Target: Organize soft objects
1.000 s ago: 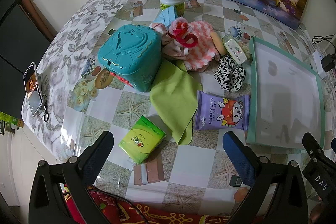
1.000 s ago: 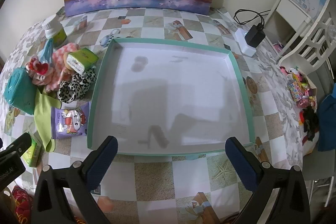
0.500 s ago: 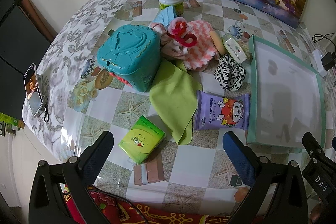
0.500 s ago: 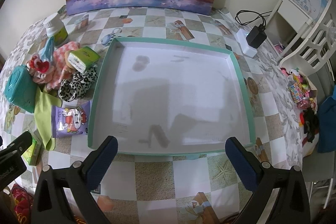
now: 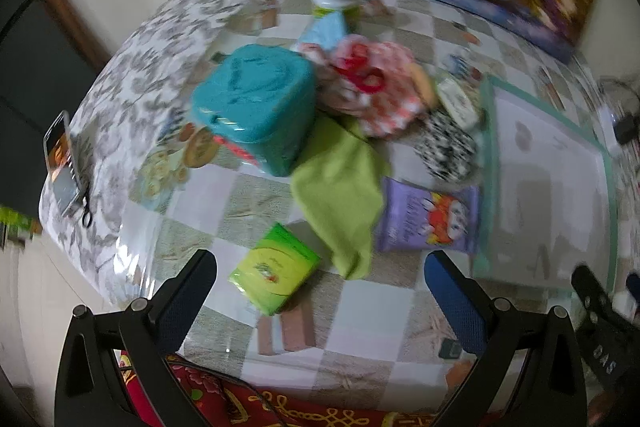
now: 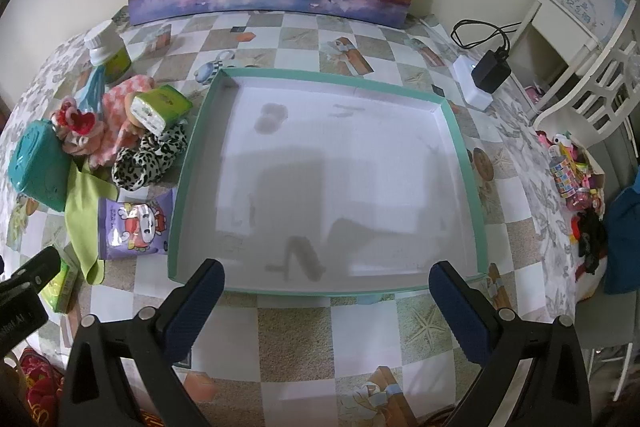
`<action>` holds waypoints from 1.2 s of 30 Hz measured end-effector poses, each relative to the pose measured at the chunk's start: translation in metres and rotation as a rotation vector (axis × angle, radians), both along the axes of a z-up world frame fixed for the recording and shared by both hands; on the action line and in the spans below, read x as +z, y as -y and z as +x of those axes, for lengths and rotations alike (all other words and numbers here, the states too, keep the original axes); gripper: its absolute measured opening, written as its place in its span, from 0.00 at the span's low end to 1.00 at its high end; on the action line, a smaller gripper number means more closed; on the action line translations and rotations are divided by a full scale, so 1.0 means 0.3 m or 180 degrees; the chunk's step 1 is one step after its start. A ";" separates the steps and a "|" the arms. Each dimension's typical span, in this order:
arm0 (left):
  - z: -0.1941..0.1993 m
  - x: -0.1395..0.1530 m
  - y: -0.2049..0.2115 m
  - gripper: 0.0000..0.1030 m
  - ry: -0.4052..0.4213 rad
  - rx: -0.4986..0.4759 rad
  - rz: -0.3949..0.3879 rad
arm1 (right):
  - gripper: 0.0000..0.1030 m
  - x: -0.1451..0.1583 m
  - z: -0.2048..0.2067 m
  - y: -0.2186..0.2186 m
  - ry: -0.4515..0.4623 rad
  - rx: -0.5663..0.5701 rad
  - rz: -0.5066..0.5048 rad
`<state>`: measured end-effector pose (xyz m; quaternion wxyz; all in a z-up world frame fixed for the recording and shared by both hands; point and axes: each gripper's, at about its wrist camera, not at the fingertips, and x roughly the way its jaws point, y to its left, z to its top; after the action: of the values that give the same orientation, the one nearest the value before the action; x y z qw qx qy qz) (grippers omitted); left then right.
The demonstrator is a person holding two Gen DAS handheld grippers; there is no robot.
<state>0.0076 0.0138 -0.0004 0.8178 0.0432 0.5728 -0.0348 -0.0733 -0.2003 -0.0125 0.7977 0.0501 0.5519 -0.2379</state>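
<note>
Soft things are heaped toward the left edge of the worktop (image 6: 360, 339), all outside the shallow teal-rimmed tray (image 6: 466, 163), whose white floor is seen bare. Nearest the left gripper (image 5: 320, 291) lies a green tissue pack (image 5: 274, 277), flat on the worktop just ahead of and between the fingers, slightly toward the left one, with its long axis running diagonally from near-left to far-right. Just beyond it a green cloth (image 5: 340, 187) is draped from under the teal box (image 5: 256, 107) toward the near edge, and a purple wipes pack (image 5: 428, 219) lies beside the tray's left rim. Farther back a leopard-print scrunchie (image 6: 148, 157), a pink checked cloth (image 6: 120, 111) with a red bow, a second tissue pack (image 6: 158, 107) and a white-capped bottle (image 6: 106, 51) are gathered. The left gripper's fingers are spread wide and hold nothing; the left view is blurred, so fine detail of the heap cannot be read. The right gripper (image 6: 326, 301) is held over the tray's near rim, its fingers equally wide and empty. The left hand is judged the nearer to every soft item, and the tissue pack the likeliest first pick; a turn of the wrist would be needed so the fingers close across its short side, after which the tray lies to the right.
</note>
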 end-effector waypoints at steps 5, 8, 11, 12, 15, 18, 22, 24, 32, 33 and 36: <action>0.032 -0.023 -0.074 1.00 -0.0137 0.0229 -0.0022 | 1.00 -0.008 0.011 -0.013 -0.0034 0.0072 -0.0005; 0.048 -0.044 -0.103 1.00 -0.0295 0.0323 -0.0060 | 1.00 -0.016 0.020 -0.023 -0.0062 0.0105 -0.0022; 0.062 -0.063 -0.131 1.00 -0.0410 0.0437 -0.0091 | 1.00 -0.031 0.041 -0.036 -0.0109 0.0145 -0.0017; 0.062 -0.065 -0.144 1.00 -0.0376 0.0468 -0.0101 | 1.00 -0.038 0.052 -0.044 -0.0120 0.0174 0.0004; 0.071 -0.088 -0.175 1.00 -0.0481 0.0600 -0.0182 | 1.00 -0.048 0.085 -0.068 -0.0075 0.0287 0.0216; 0.089 -0.113 -0.193 1.00 -0.0477 0.0636 -0.0307 | 1.00 -0.040 0.116 -0.097 0.0093 0.0368 0.0486; 0.106 -0.153 -0.198 1.00 -0.0587 0.0629 -0.0374 | 1.00 -0.046 0.152 -0.163 0.0190 0.0547 0.0534; 0.107 -0.171 -0.210 1.00 -0.0639 0.0667 -0.0386 | 1.00 -0.057 0.168 -0.186 0.0171 0.0647 0.0595; 0.086 -0.230 -0.186 1.00 -0.0848 0.0621 -0.0220 | 1.00 -0.099 0.203 -0.229 0.0064 0.0827 0.0659; 0.083 -0.232 -0.178 1.00 -0.0853 0.0602 -0.0192 | 1.00 -0.098 0.203 -0.228 0.0058 0.0828 0.0664; 0.092 -0.246 -0.164 0.98 -0.0872 0.0571 -0.0169 | 1.00 -0.096 0.203 -0.231 0.0049 0.0843 0.0662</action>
<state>0.0350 0.0629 -0.0742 0.7327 -0.0348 0.6794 0.0176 -0.0125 -0.1310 -0.0414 0.8168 0.0610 0.5691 -0.0720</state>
